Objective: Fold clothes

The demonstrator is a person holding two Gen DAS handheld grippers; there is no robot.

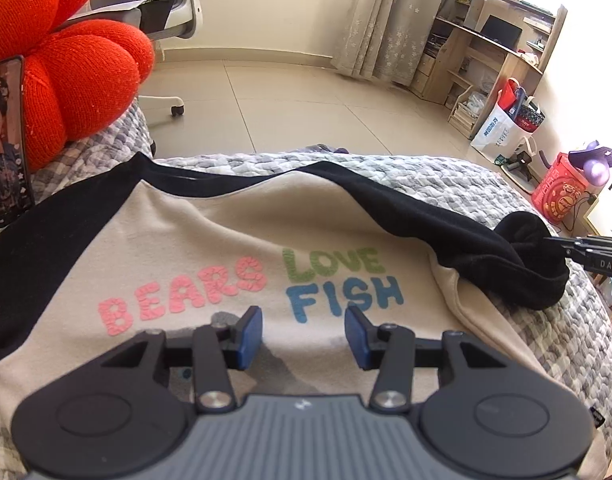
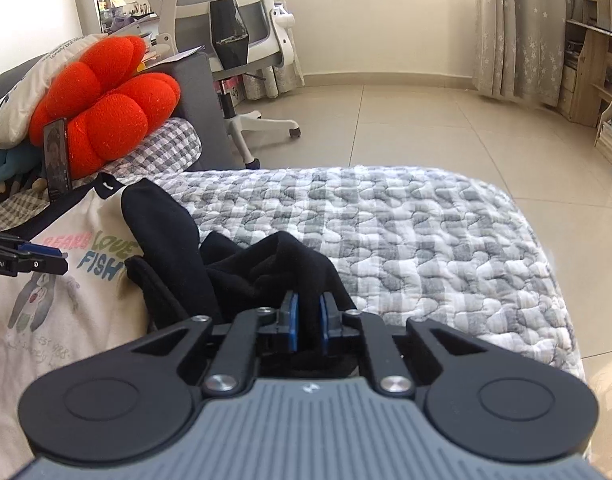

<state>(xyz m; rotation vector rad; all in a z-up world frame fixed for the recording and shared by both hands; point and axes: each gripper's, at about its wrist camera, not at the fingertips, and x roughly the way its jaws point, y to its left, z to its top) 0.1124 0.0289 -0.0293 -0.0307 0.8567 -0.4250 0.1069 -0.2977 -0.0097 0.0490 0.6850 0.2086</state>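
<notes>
Cream sweatshirt (image 1: 234, 240) lies flat (black sleeve (image 2: 266, 264) bunched).

"BEARS LOVE FISH" on sweatshirt (image 1: 234, 240)

Daylight is pouring across the pale tiled floor (image 1: 306, 96) and cream walls (image 2: 386, 16), with star-patterned curtains (image 1: 390, 20) hanging beside a wooden desk unit (image 1: 494, 48). A white office chair (image 2: 242, 40) is standing behind the grey quilted bed cover (image 2: 406, 224), where a red cushion (image 2: 106, 96) is resting.
</notes>
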